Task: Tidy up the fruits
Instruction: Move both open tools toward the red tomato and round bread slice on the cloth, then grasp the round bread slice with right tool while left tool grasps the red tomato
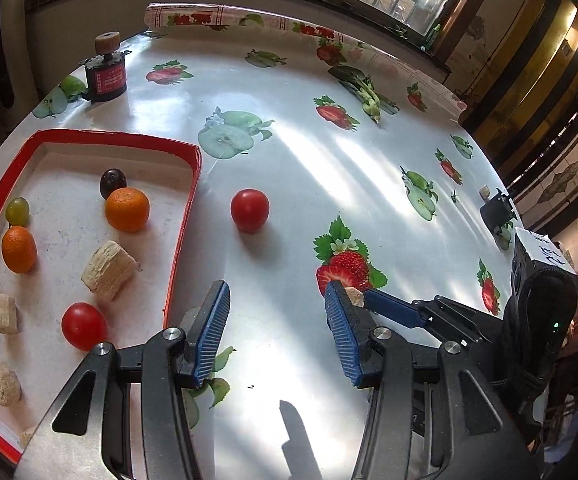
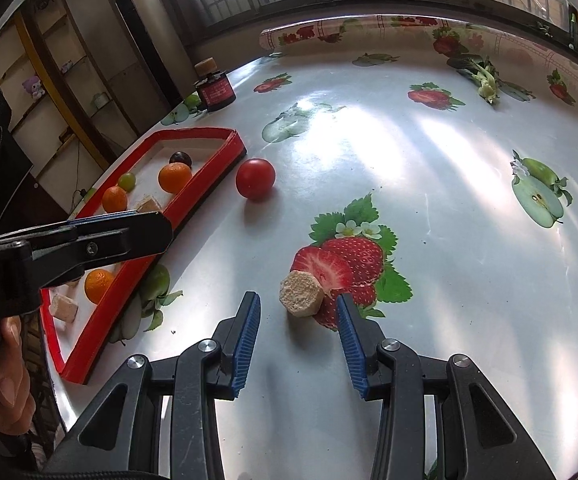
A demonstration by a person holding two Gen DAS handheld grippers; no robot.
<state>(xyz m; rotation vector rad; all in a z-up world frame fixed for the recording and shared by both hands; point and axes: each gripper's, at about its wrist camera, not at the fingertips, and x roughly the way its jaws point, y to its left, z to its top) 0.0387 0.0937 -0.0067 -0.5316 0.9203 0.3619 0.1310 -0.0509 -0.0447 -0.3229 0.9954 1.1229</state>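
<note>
A glossy white tablecloth [image 1: 297, 184] printed with strawberries and green apples covers the table. At its left edge lies a shallow tray with a red rim [image 1: 187, 216]. Inside the tray are a dark purple grape [image 1: 112, 182], a green grape [image 1: 17, 211], 2 round orange citrus fruits [image 1: 127, 209] and [image 1: 18, 249], a small red tomato [image 1: 83, 325], and several pale, fibrous beige chunks, the largest [image 1: 108, 271] near the tray's middle.

A second round red tomato [image 1: 250, 210] sits on the bare cloth just outside the tray's right wall, apart from it. The left gripper [image 1: 277, 300] hangs above the table with its blue ribbed fingers [image 1: 214, 328] spread and nothing between them; that tomato lies ahead of the fingertips and slightly toward the left finger, well clear of both pads.

In the right wrist view, the right gripper [image 2: 297, 305] also stands spread, its blue pads [image 2: 349, 336] touching nothing. A pale beige hexagonal chunk [image 2: 300, 294] rests on a printed strawberry just ahead of the gap, nearer the right finger than the left one, and whether the right fingertip touches it cannot be told. The same red tomato appears farther off, up and to the left beside the tray.

A small black cylindrical jar with a red label and a cork-coloured knob [image 1: 104, 72] stands at the table's far left edge, and a leafy green vegetable [image 1: 363, 90] lies near the far right edge. A bare hand [image 2: 7, 380] grips the left tool's handle.
</note>
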